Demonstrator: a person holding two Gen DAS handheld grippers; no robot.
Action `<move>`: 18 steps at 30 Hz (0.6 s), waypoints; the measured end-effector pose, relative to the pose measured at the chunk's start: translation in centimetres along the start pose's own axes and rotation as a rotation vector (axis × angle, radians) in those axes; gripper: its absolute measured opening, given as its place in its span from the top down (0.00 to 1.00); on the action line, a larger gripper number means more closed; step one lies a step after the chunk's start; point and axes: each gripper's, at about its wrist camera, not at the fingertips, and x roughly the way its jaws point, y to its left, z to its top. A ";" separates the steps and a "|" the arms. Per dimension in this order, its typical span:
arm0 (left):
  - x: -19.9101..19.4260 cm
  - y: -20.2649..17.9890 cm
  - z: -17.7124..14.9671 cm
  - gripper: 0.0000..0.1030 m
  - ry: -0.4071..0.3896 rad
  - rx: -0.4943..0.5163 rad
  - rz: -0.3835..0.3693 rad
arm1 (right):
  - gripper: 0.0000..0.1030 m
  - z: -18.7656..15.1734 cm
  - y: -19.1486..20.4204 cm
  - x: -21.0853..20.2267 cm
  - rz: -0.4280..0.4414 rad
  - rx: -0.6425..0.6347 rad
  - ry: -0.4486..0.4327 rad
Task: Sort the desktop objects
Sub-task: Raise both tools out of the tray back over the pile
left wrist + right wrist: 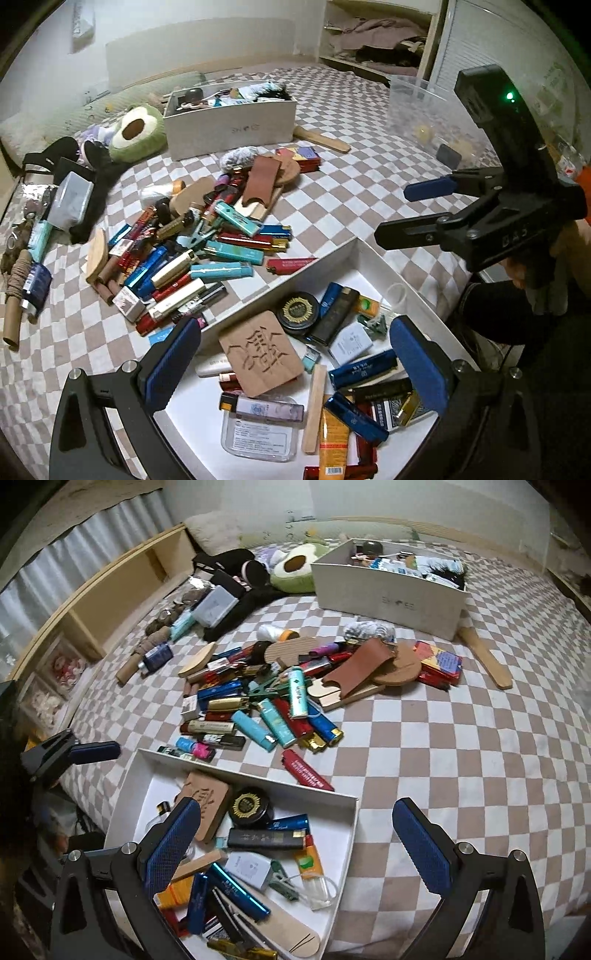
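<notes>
A heap of lighters [266,709] and small wooden pieces lies mid-bed on the checkered bedspread [461,760], while the shallow white tray [349,834] at the near edge already holds a carved wooden tile [260,356], a round black tin [298,311] and several lighters. Both grippers hover over the tray with fingers spread apart and empty — the left gripper [295,362] above its middle, the right gripper [295,843] over its right rim. Behind the heap sits a filled white box [231,122] beside an avocado plush [135,133].

The white tray [325,258] runs off the picture's edge at six o'clock; the carved wooden tile [207,805] sits partly behind a blue finger pad [173,845].
</notes>
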 end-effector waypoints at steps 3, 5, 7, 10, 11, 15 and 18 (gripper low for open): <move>-0.1 0.6 0.5 0.00 -0.007 -0.022 0.017 | 0.00 0.4 -0.3 0.4 -0.022 0.014 0.004; -0.1 1.1 0.7 0.00 -0.013 -0.040 0.028 | 0.00 0.8 -0.4 0.5 -0.032 0.021 0.003; -0.1 1.8 1.0 0.00 -0.015 -0.065 0.038 | 0.00 1.1 -0.4 0.5 -0.038 0.026 -0.004; 0.0 3.1 1.4 0.00 -0.019 -0.117 0.039 | 0.00 1.7 -0.7 0.6 -0.018 0.050 -0.019; 0.0 3.5 1.6 0.00 -0.023 -0.128 0.046 | 0.00 1.9 -0.8 0.6 -0.008 0.058 -0.023; -0.2 5.0 2.2 0.00 -0.052 -0.175 0.084 | 0.00 2.7 -0.5 0.7 -0.026 0.046 -0.059; -0.2 6.1 2.5 0.00 -0.073 -0.217 0.106 | 0.00 3.3 -0.3 0.9 -0.034 0.042 -0.077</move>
